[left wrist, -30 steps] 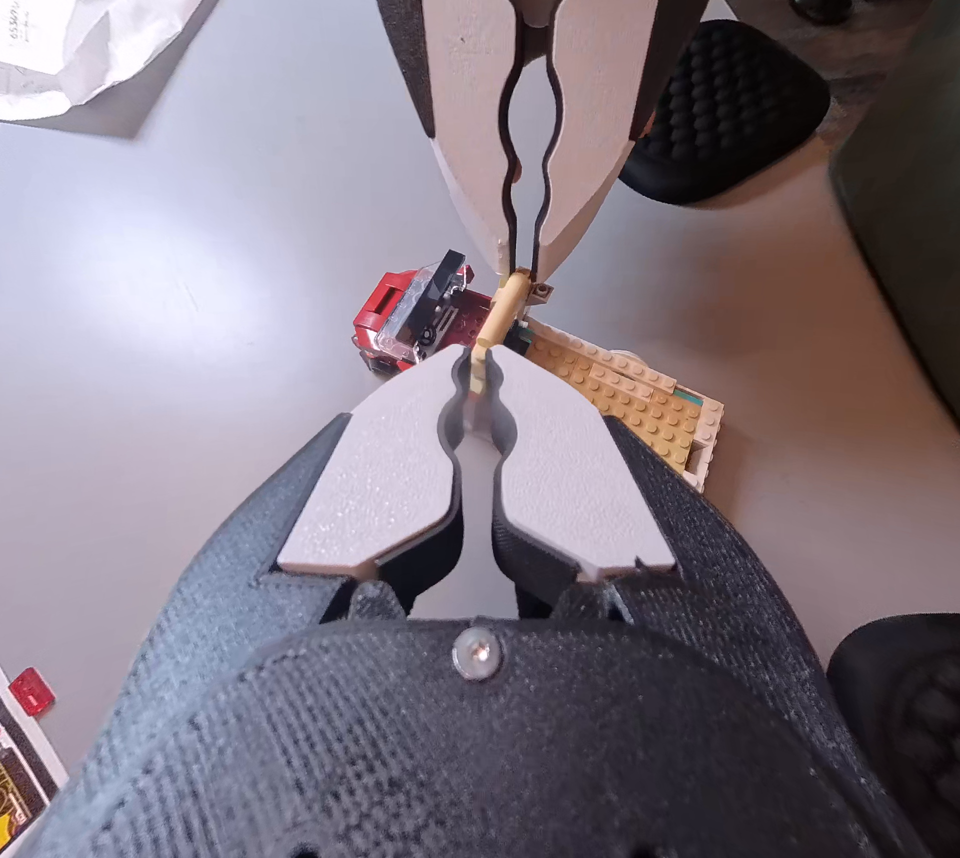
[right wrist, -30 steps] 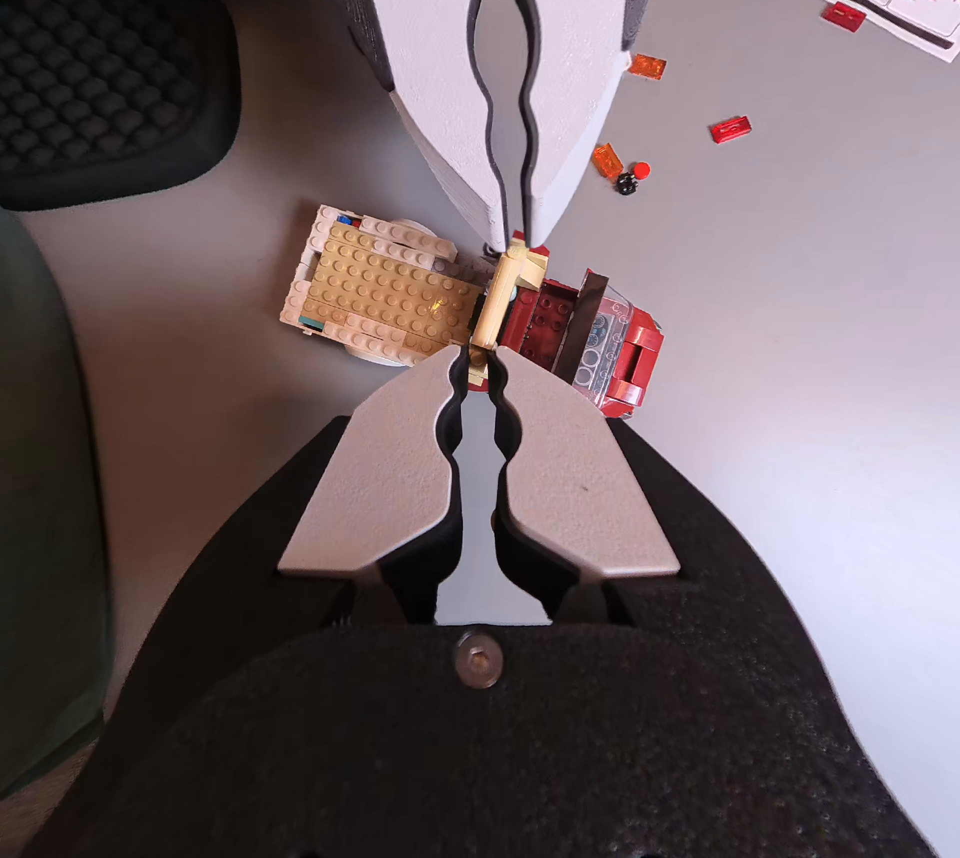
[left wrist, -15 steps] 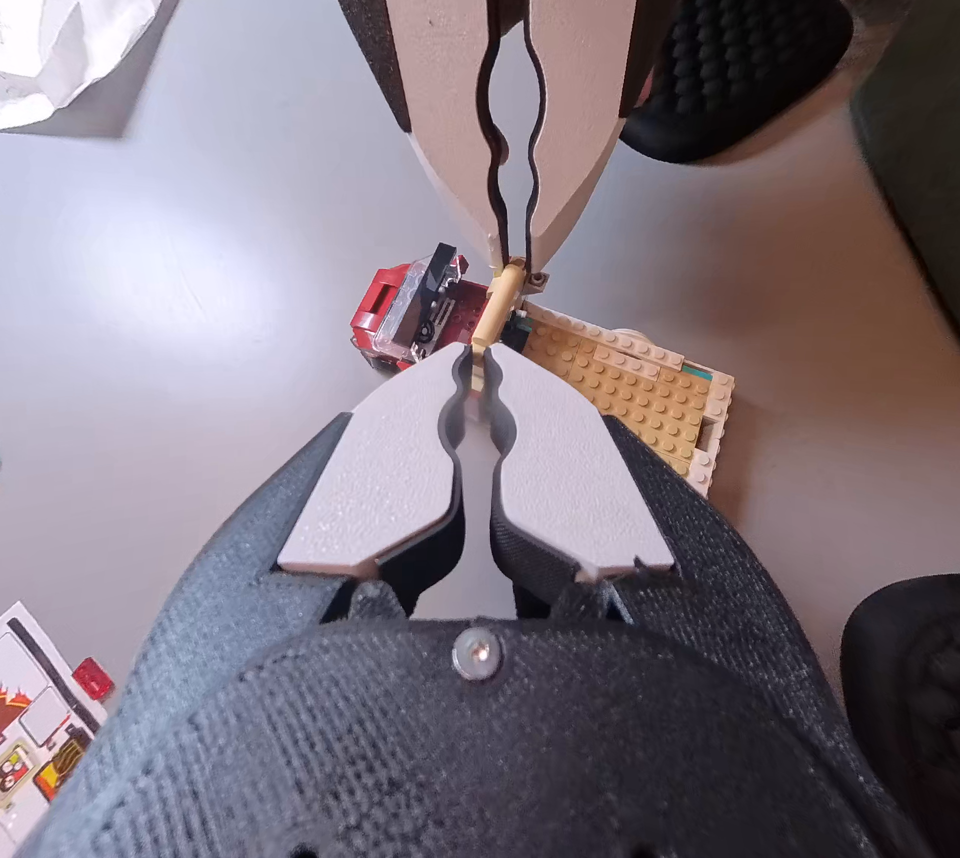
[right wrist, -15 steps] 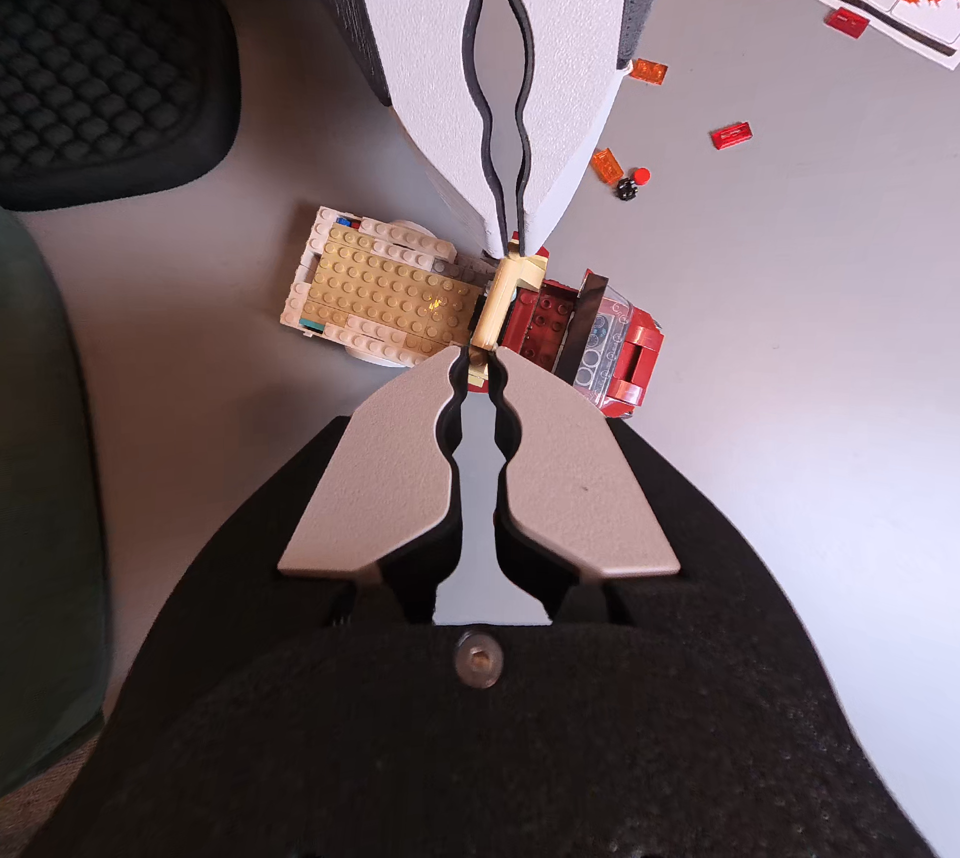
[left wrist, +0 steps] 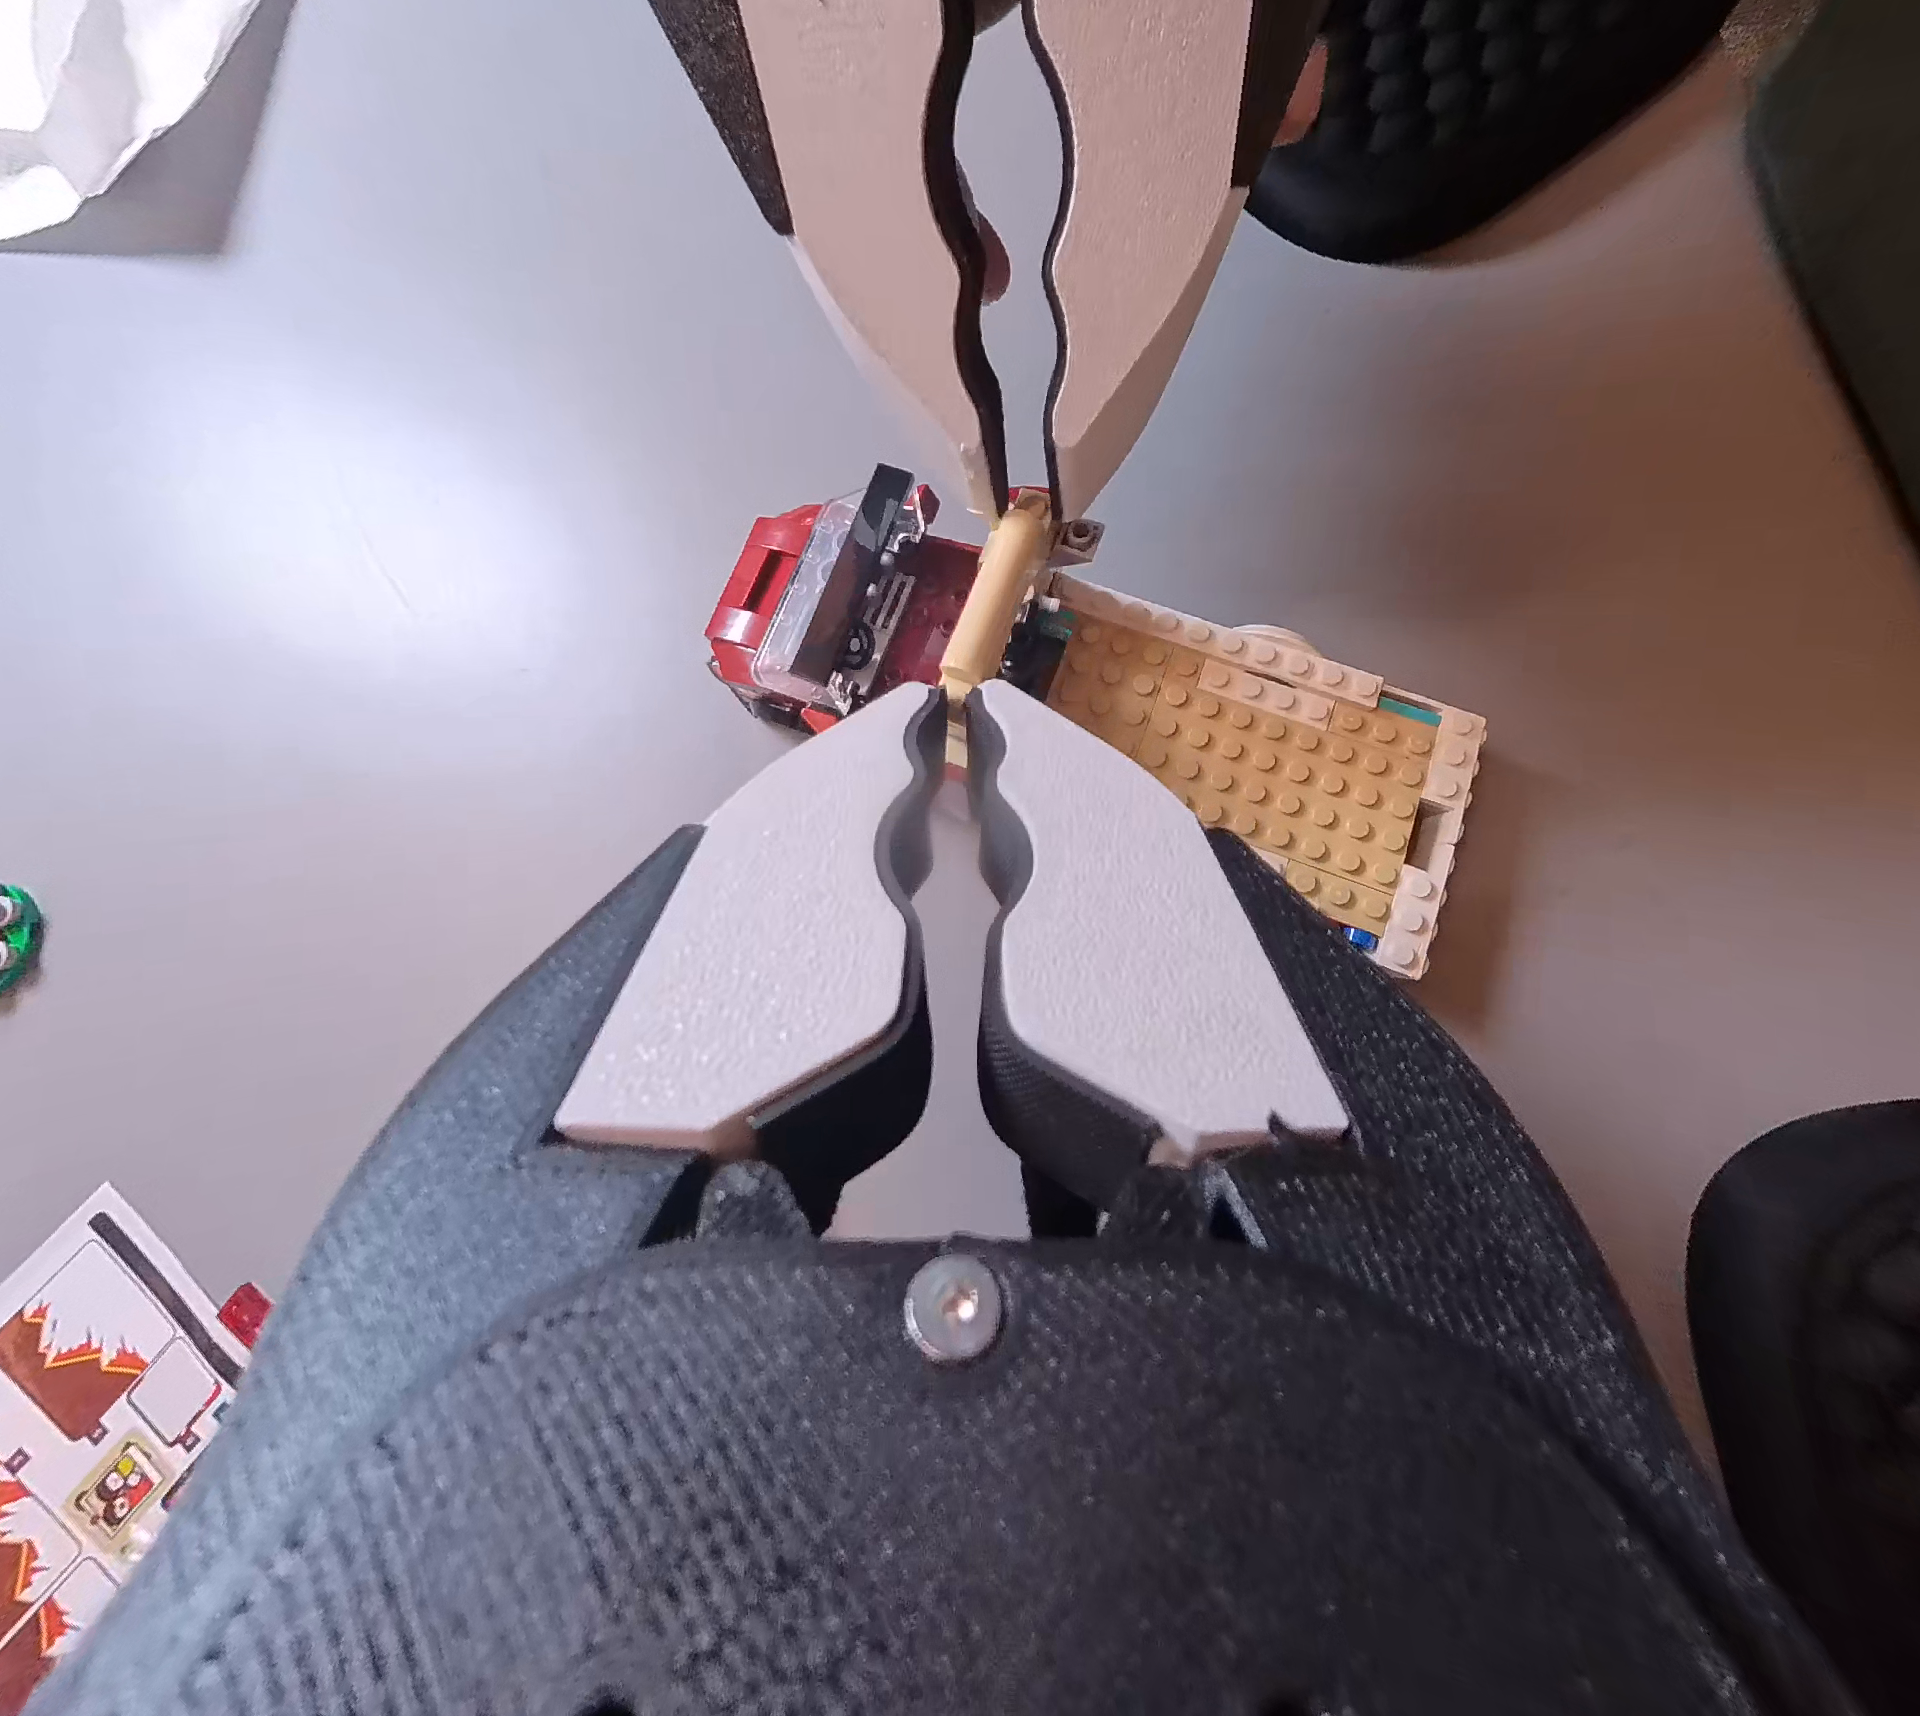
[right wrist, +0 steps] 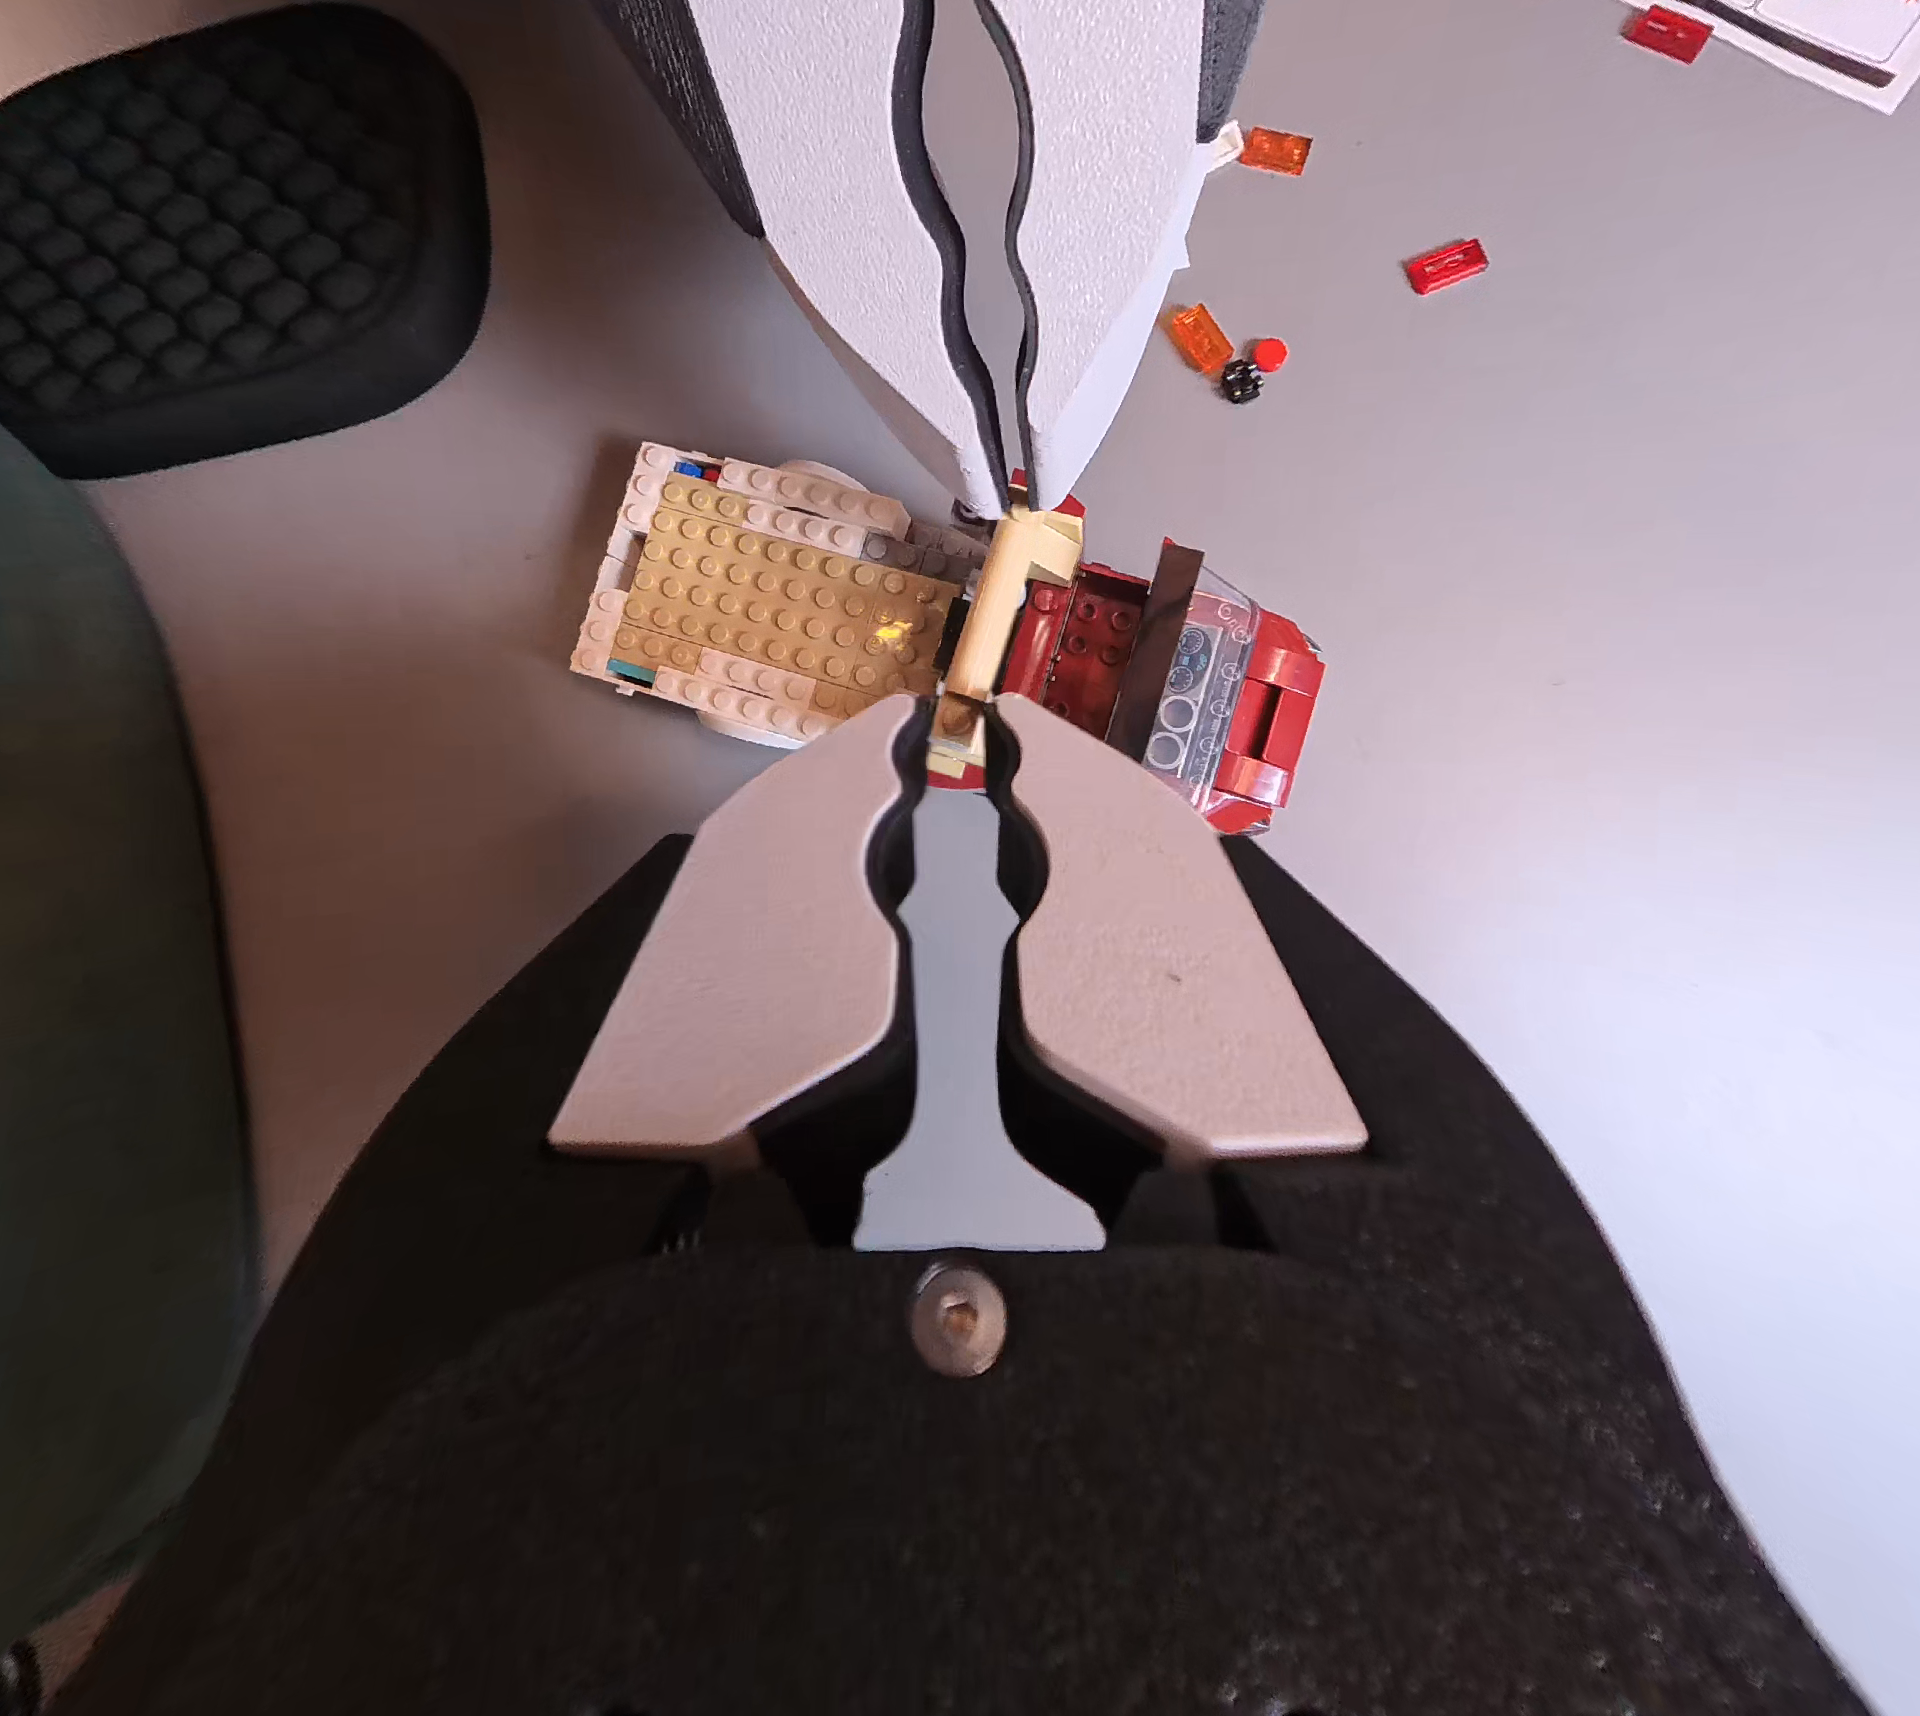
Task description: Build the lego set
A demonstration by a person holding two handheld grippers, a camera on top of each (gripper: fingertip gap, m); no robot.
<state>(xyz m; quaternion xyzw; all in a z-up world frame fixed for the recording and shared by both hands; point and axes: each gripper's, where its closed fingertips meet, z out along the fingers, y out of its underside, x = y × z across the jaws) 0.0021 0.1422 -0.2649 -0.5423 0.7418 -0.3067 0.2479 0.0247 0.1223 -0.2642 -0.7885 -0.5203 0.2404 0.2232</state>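
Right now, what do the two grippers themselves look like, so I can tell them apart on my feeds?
The left gripper has a dark grey, woven-textured body and two light grey, grainy flat fingers with wavy, black-lined inner edges; a silver screw sits behind them. The right gripper has the same shape, but its body is black and foam-like, and its fingers look slightly beige. No cables or sleeves show.
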